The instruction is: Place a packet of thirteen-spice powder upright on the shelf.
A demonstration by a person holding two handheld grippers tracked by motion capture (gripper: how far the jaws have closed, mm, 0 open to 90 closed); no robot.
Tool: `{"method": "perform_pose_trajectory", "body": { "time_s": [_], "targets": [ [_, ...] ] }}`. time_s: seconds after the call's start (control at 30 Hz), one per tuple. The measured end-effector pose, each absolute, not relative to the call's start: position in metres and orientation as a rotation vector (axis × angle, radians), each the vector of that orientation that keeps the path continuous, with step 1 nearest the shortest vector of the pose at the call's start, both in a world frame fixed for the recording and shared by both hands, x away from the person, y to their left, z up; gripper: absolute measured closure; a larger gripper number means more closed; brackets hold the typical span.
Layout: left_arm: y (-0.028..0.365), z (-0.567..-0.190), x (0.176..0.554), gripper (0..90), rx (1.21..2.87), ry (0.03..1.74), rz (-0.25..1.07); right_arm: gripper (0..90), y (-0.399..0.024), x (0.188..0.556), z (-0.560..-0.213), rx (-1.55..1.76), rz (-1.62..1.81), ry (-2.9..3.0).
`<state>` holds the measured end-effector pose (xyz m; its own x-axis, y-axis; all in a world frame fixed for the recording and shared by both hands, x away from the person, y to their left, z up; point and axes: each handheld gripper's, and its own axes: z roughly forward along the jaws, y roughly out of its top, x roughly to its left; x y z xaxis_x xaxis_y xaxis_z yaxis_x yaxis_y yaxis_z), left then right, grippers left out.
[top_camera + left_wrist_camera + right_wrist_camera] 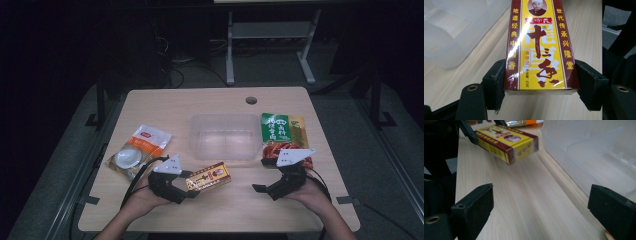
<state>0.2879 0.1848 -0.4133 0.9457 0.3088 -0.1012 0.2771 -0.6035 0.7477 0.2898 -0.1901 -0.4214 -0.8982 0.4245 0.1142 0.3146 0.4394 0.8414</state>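
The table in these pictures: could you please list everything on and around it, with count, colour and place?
Spice box: one, yellow and dark red, clamped by its sides in the left gripper, in front of the container.
Plastic container: one, clear, table centre.
Snack packet: one, green with red, right of the container.
Pouch: one, orange and white, left of the container.
Table: one, light wood, with a round hole near its far edge.
Metal frame: one, grey, on the floor behind the table.
Left gripper: one, black, shut on the spice box.
Right gripper: one, black, jaws open over bare tabletop.
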Motion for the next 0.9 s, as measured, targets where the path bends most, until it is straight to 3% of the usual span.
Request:
{"method": "perform_pose_trajectory", "body": {
  "time_s": [0.67, 0.9],
  "targets": [
    [0.15, -0.403, 0.307, 31.9, 2.234, 0.218, -0.002, 6.7, -0.159, 0.317, -0.405, 0.409, 1.592, 2.669],
    [0.156, -0.403, 0.31, 32.0, 2.215, 0.157, -0.032, 13.4, -0.149, 0.321, -0.406, 0.318, 1.606, 2.717]
  ]
}}
